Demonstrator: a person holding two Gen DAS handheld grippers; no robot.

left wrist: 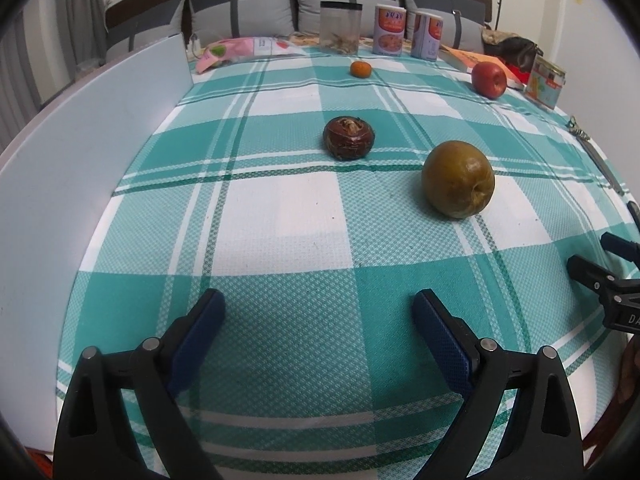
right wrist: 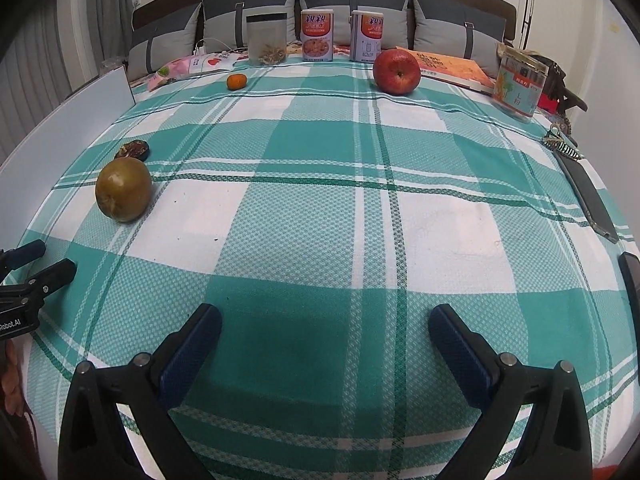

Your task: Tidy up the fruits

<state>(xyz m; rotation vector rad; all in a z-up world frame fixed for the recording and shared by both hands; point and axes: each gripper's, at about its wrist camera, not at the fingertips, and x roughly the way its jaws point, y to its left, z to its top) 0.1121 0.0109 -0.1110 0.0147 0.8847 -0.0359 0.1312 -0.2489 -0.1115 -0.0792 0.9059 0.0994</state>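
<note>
Several fruits lie apart on a green-and-white checked cloth (left wrist: 280, 216). A brown-green round fruit (left wrist: 458, 179) is mid-right in the left wrist view and at the left in the right wrist view (right wrist: 123, 189). A dark brown fruit (left wrist: 349, 137) sits behind it, also seen half hidden (right wrist: 133, 149). A small orange (left wrist: 360, 69) (right wrist: 236, 81) and a red apple (left wrist: 488, 79) (right wrist: 397, 71) lie far back. My left gripper (left wrist: 320, 308) is open and empty above the cloth. My right gripper (right wrist: 325, 322) is open and empty; its fingers (left wrist: 592, 272) show at the left view's right edge.
A white board (left wrist: 80, 152) stands along the left edge. At the back are a clear jar (left wrist: 341, 28), two cans (left wrist: 389, 29), a snack bag (left wrist: 236, 50), an orange book (right wrist: 448, 66) and a box (right wrist: 520, 84). A phone (right wrist: 592, 196) and a hair clip (right wrist: 560, 146) lie at the right.
</note>
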